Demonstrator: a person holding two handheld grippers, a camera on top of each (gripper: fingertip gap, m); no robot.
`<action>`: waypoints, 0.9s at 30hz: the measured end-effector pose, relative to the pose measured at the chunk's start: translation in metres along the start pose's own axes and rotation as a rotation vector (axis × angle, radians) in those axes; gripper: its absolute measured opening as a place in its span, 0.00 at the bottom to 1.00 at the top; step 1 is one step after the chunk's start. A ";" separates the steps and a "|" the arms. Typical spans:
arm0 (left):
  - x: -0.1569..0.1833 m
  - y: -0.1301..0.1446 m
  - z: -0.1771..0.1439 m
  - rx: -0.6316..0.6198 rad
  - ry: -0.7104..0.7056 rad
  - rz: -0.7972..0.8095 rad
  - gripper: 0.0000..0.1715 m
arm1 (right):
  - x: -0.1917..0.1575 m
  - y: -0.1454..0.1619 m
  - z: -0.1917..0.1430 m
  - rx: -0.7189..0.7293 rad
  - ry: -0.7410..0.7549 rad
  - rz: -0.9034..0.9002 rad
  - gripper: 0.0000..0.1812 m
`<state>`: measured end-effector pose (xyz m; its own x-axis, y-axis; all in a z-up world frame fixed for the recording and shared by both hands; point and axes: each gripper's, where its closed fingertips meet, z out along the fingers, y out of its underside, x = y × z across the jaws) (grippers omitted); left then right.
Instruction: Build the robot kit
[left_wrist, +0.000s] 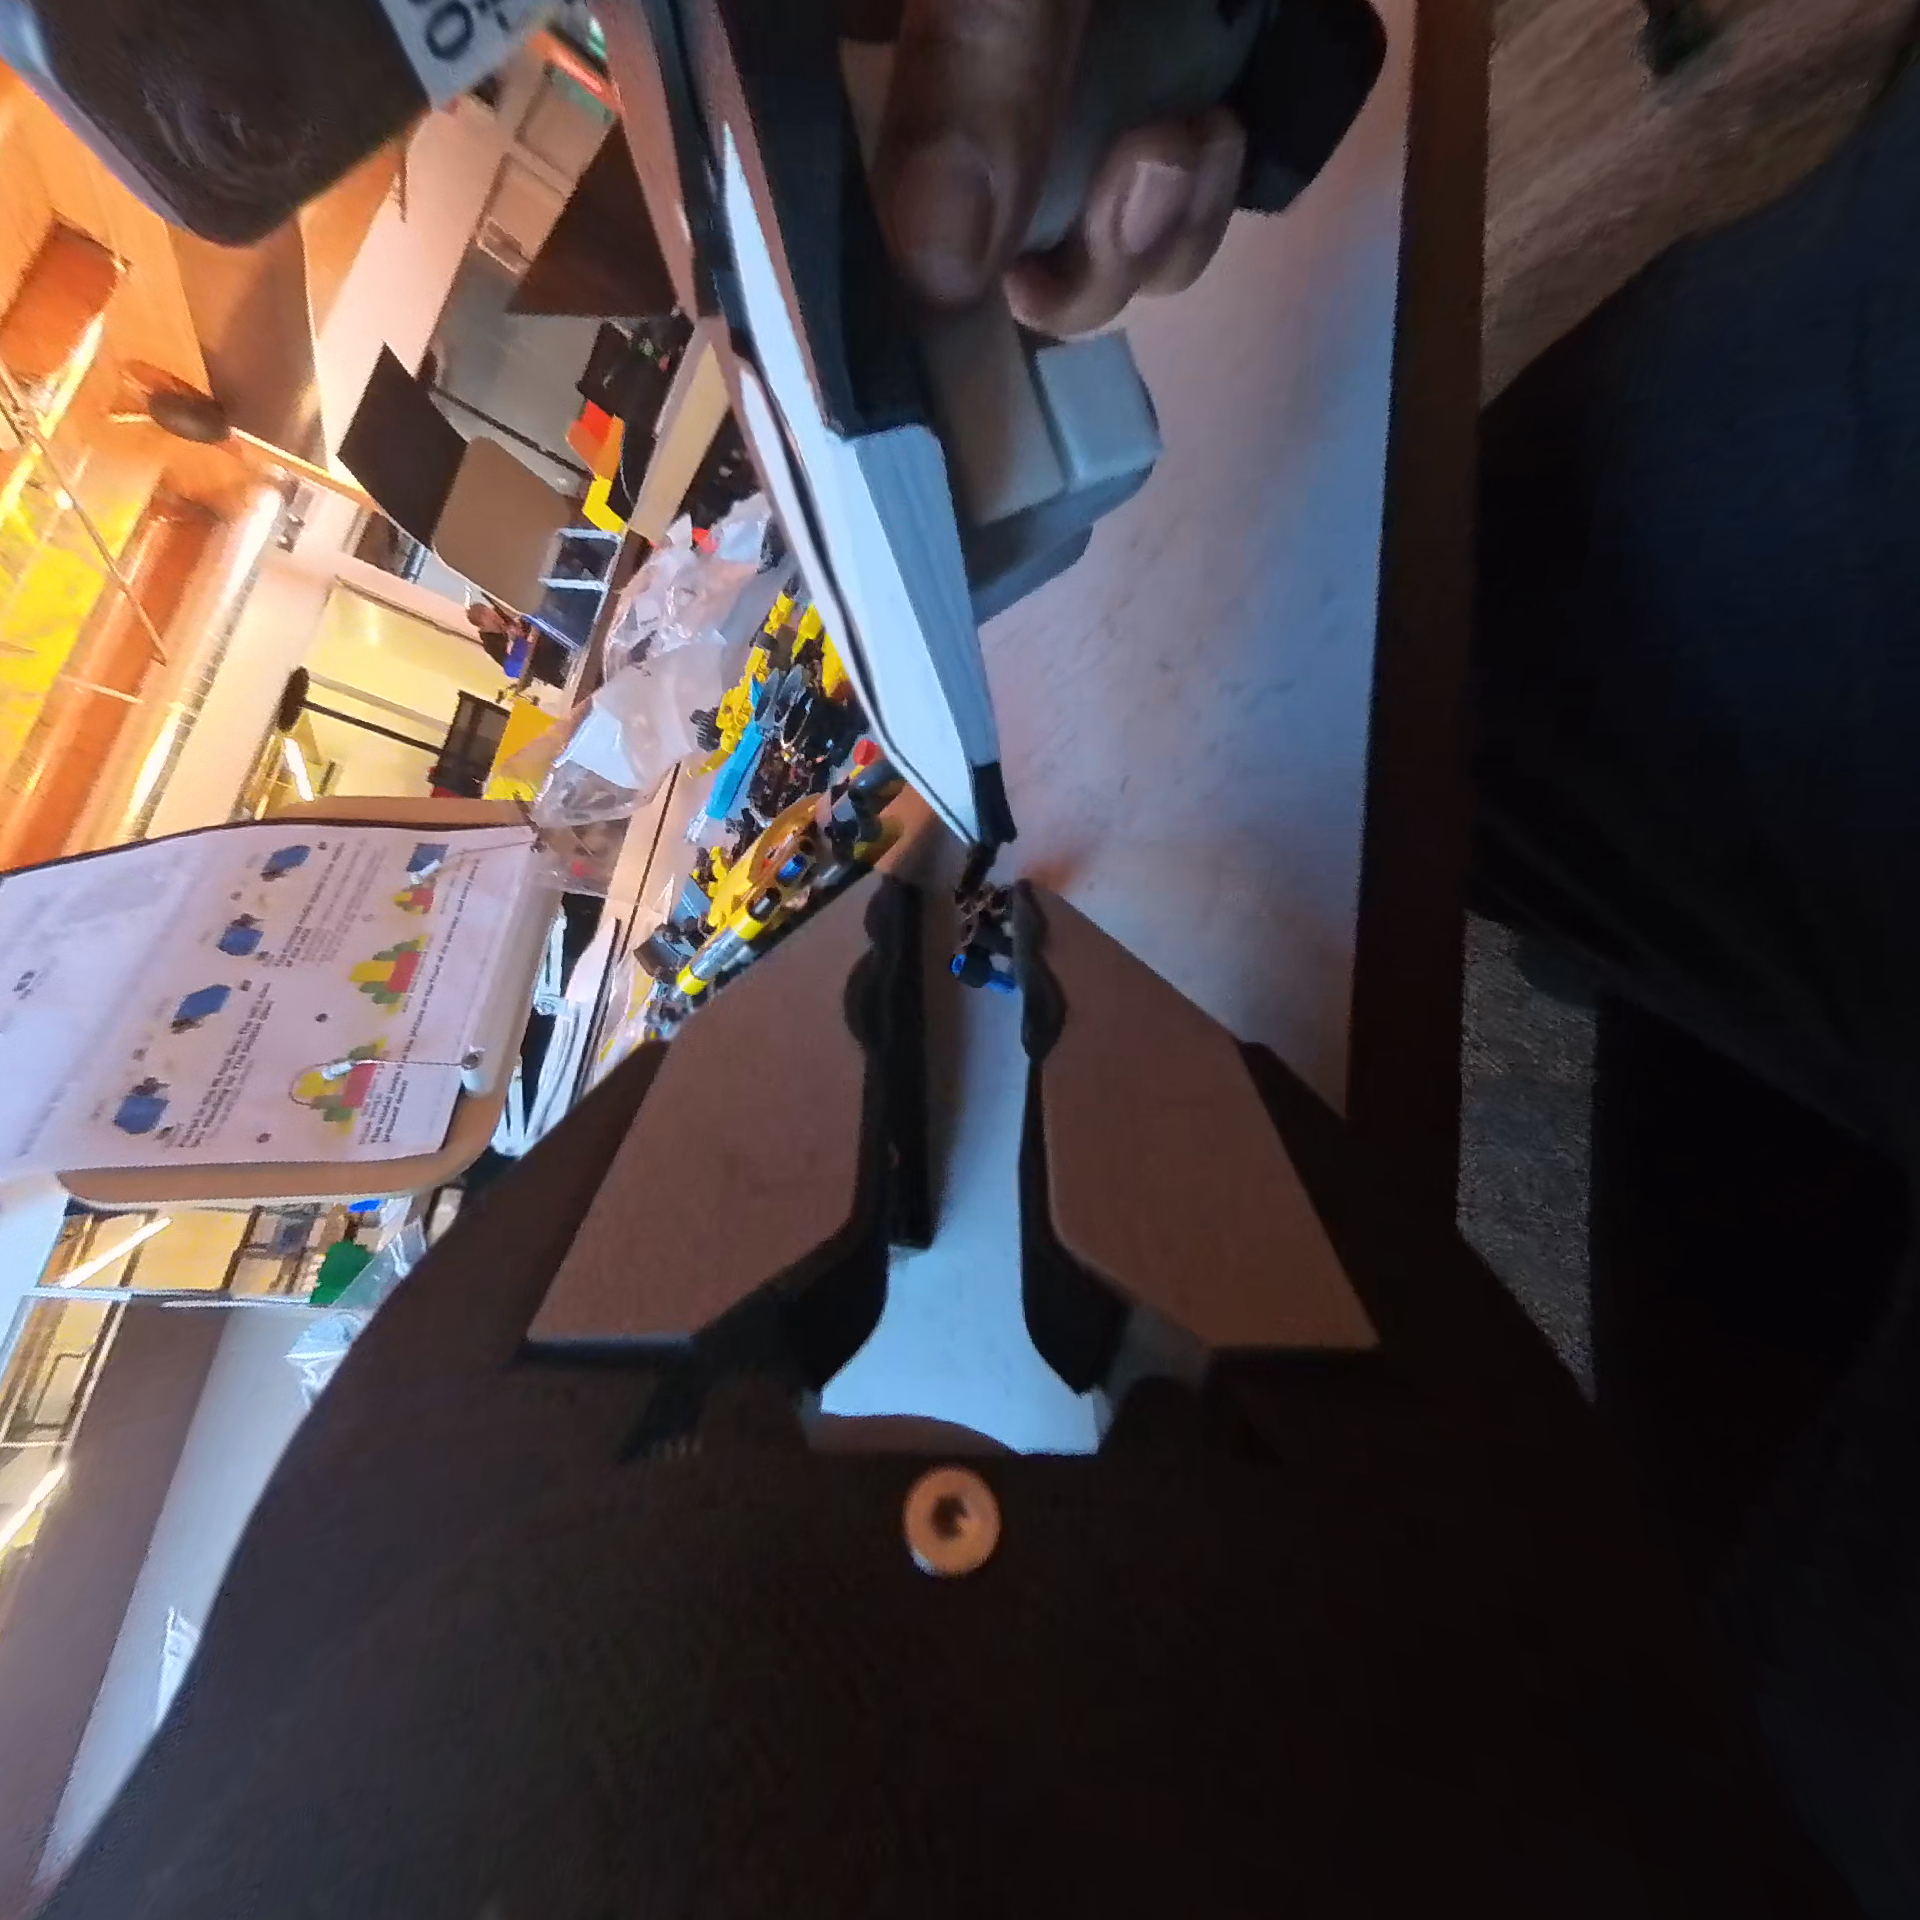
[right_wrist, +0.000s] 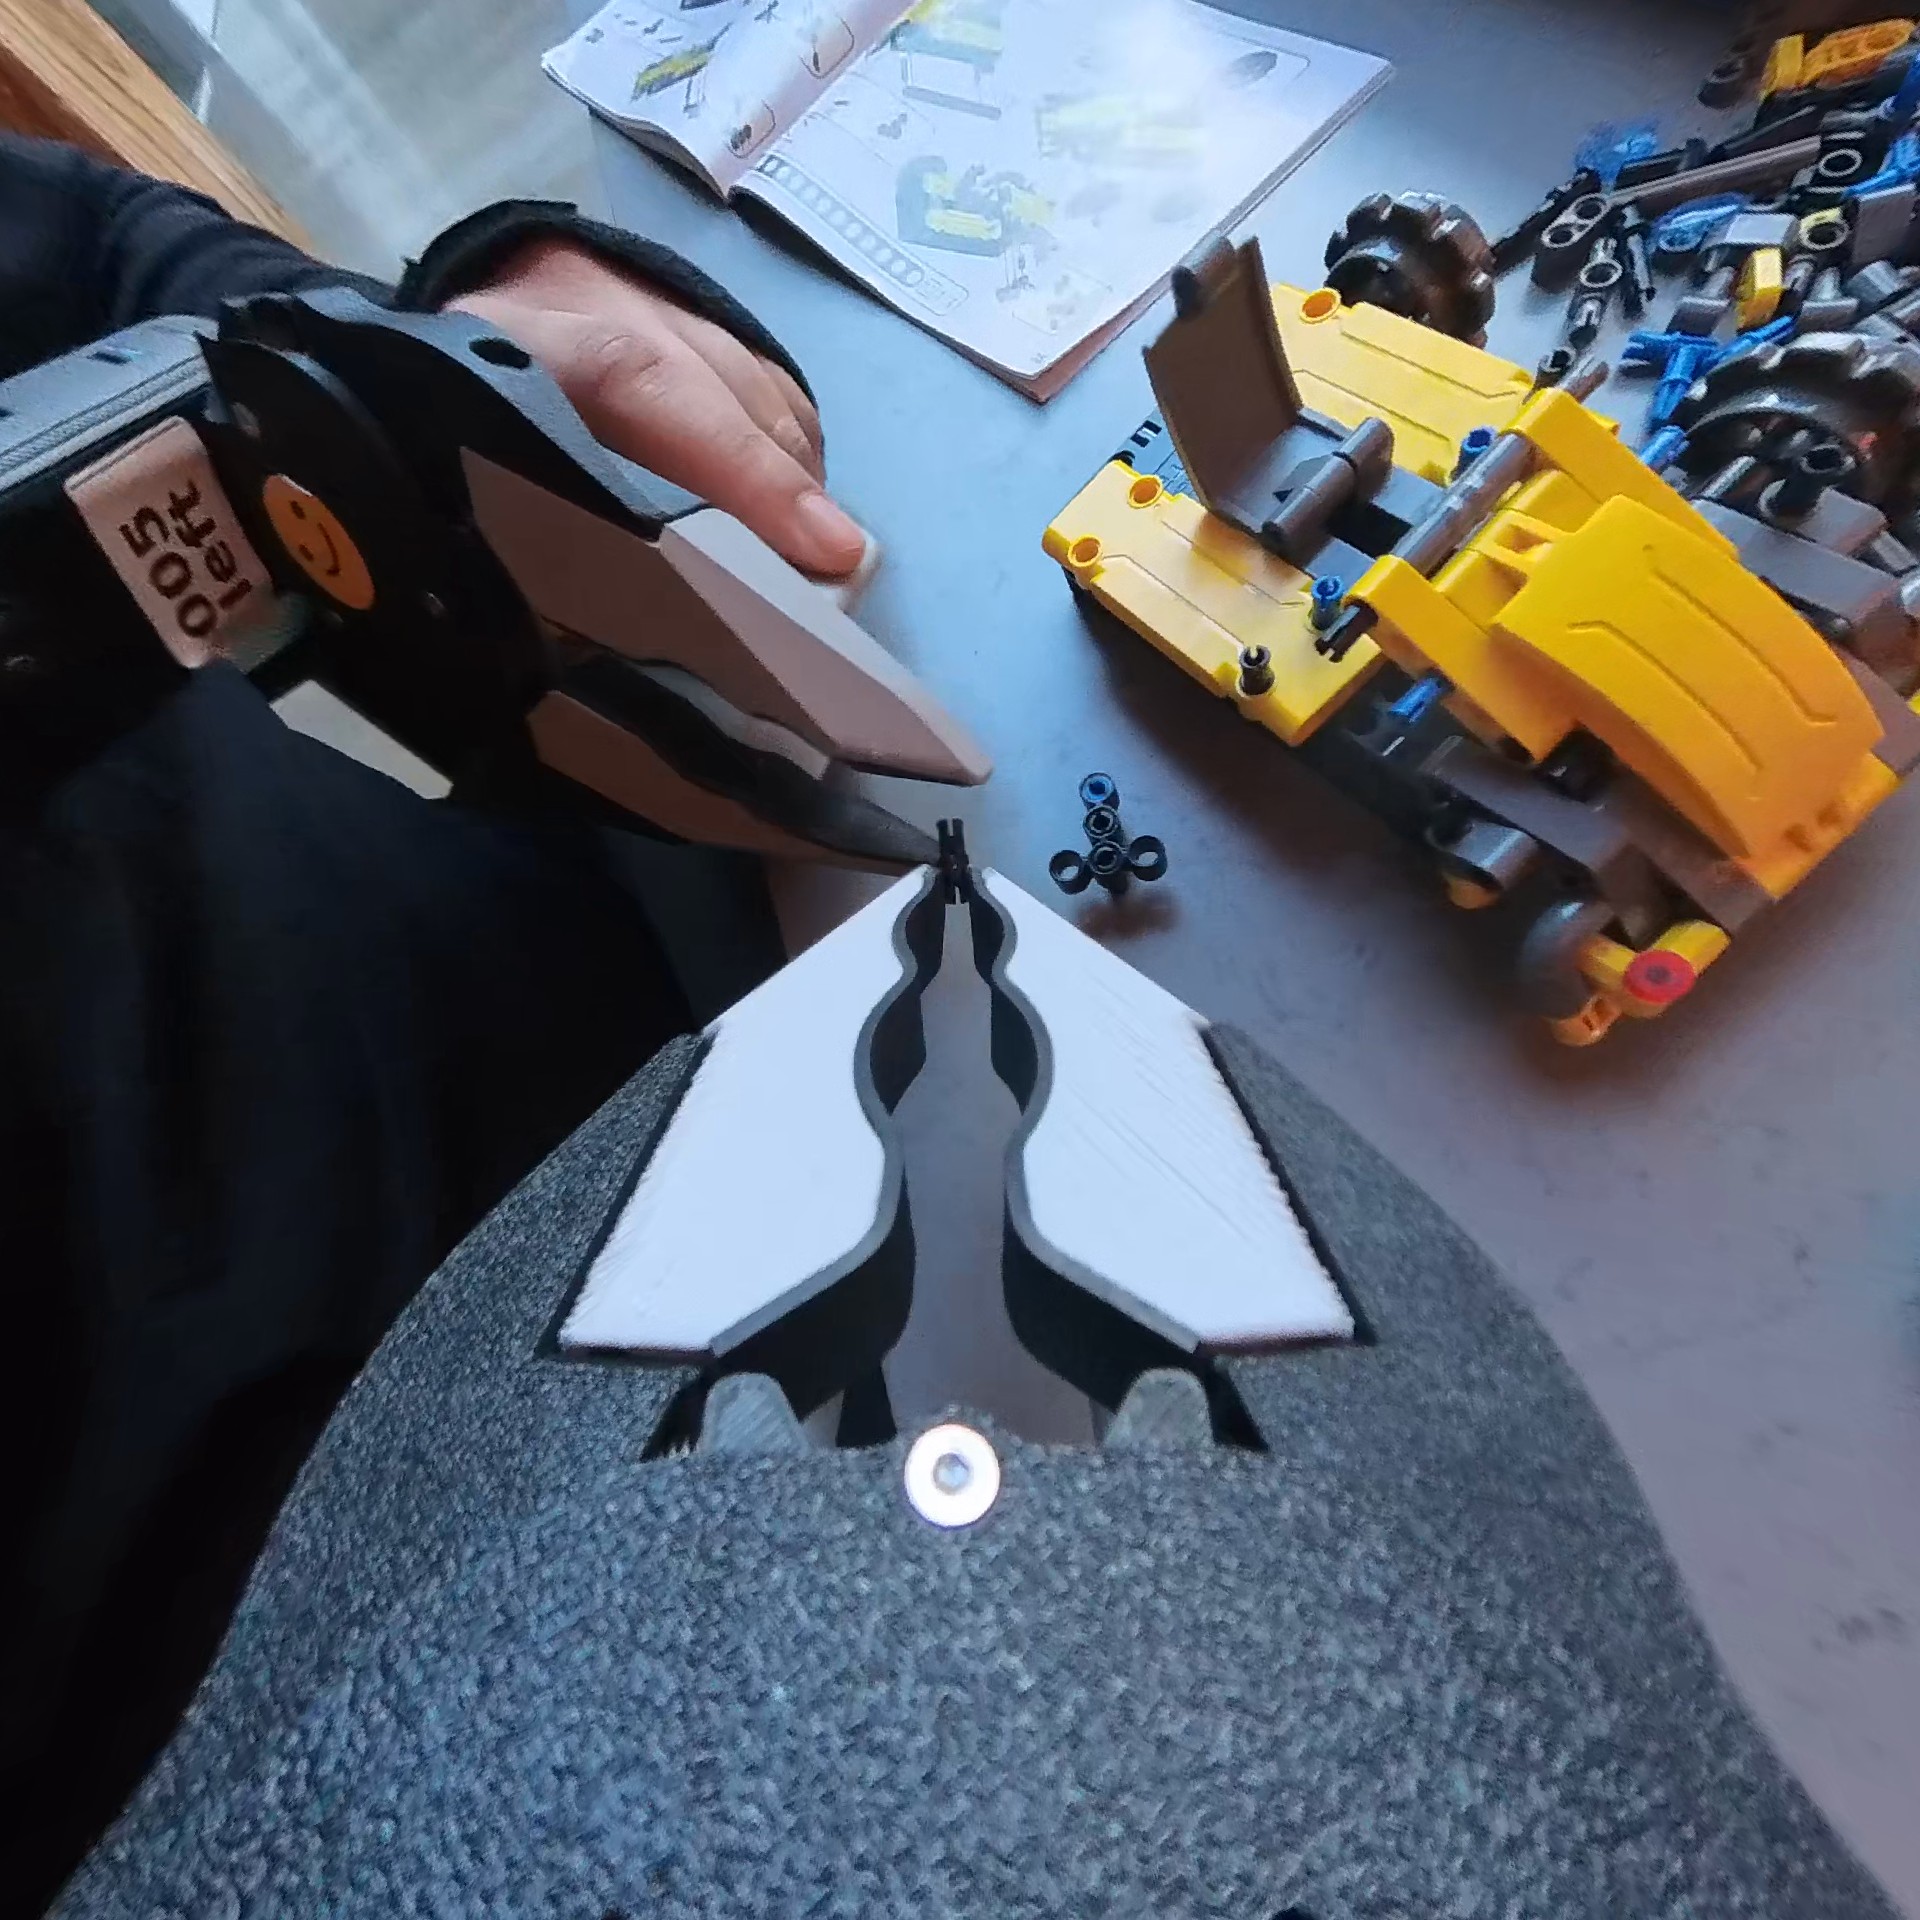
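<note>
The grey table (right_wrist: 1455, 1351) carries everything, and the largest thing on it is a half-built yellow and grey brick-set vehicle (right_wrist: 1475, 644), standing to the right of both grippers. Beyond it lies an open instruction booklet (right_wrist: 987, 166), and at the far right edge a loose heap of black, blue and yellow parts (right_wrist: 1766, 208). In the left wrist view a second printed sheet with coloured brick drawings rests on a rounded board (left_wrist: 239, 997).

The right gripper (right_wrist: 951, 888) has its white fingers drawn nearly together, pinching a small black pin (right_wrist: 951, 847) at the very tips. The left gripper (right_wrist: 935, 821), held by a hand (right_wrist: 675, 416) in a dark sleeve, comes in from the left with its tips closed around the same pin, so the two grippers meet tip to tip just above the table. In the left wrist view that gripper (left_wrist: 961, 904) clamps a tiny dark piece, and a blue-ended bit sits just behind it.

A small black cross-shaped connector (right_wrist: 1107, 847) lies on the table just beside the meeting tips, between them and the vehicle.
</note>
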<state>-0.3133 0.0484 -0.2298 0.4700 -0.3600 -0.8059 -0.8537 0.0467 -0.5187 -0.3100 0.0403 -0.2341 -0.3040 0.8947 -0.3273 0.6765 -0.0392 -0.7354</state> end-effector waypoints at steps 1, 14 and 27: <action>0.001 -0.001 0.000 0.003 0.006 -0.004 0.09 | 0.000 0.000 0.000 0.003 -0.003 0.005 0.02; -0.006 0.001 0.002 0.001 -0.022 -0.019 0.01 | -0.001 -0.014 -0.003 0.078 -0.022 0.031 0.02; -0.042 -0.011 -0.013 0.156 -0.125 -0.251 0.00 | -0.009 -0.051 -0.024 0.332 0.026 -0.056 0.10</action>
<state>-0.3264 0.0504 -0.1863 0.6940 -0.2612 -0.6709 -0.6672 0.1168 -0.7357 -0.3262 0.0453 -0.1794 -0.3149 0.9103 -0.2688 0.4024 -0.1284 -0.9064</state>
